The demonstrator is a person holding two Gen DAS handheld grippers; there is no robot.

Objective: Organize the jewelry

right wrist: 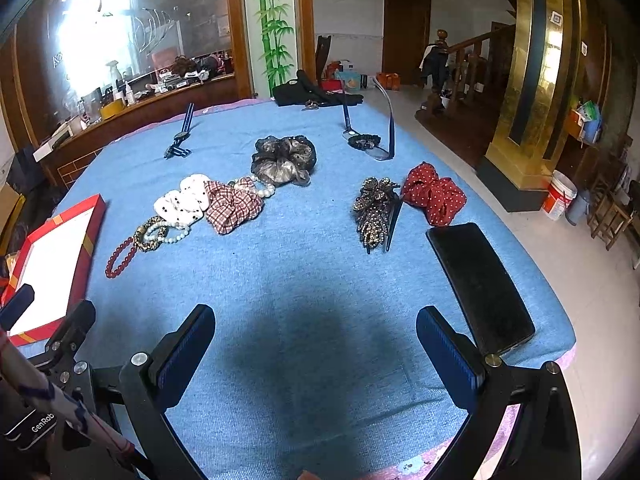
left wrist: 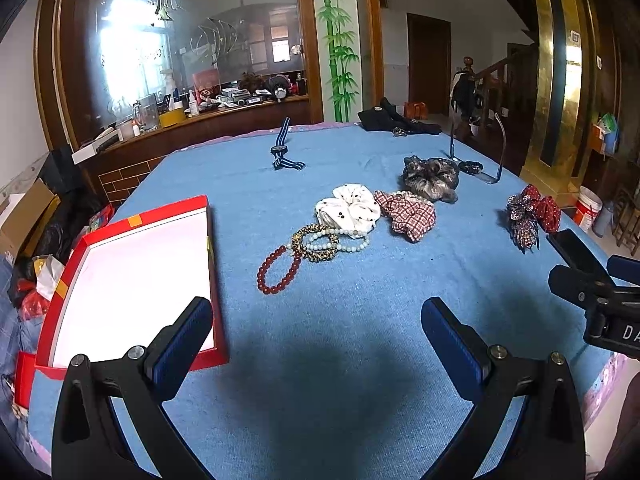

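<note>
A red box (left wrist: 132, 280) with a white inside lies open at the table's left; it also shows in the right wrist view (right wrist: 56, 256). A red bead bracelet (left wrist: 278, 270), a leopard band (left wrist: 310, 246) and a pale bead bracelet (left wrist: 340, 242) lie mid-table beside white (left wrist: 348, 208), plaid (left wrist: 408, 212) and brown (left wrist: 432, 178) scrunchies. A beaded hair clip (right wrist: 374, 208) and a red dotted bow (right wrist: 434, 194) lie to the right. My left gripper (left wrist: 318, 334) is open and empty above bare cloth. My right gripper (right wrist: 316, 344) is open and empty near the front edge.
The table has a blue cloth (left wrist: 320, 380). A black phone (right wrist: 480, 284) lies at the right front. A striped watch (left wrist: 282, 148), glasses (right wrist: 372, 136) and a black bag (right wrist: 316, 92) sit at the far side. A cluttered counter (left wrist: 192, 108) stands behind.
</note>
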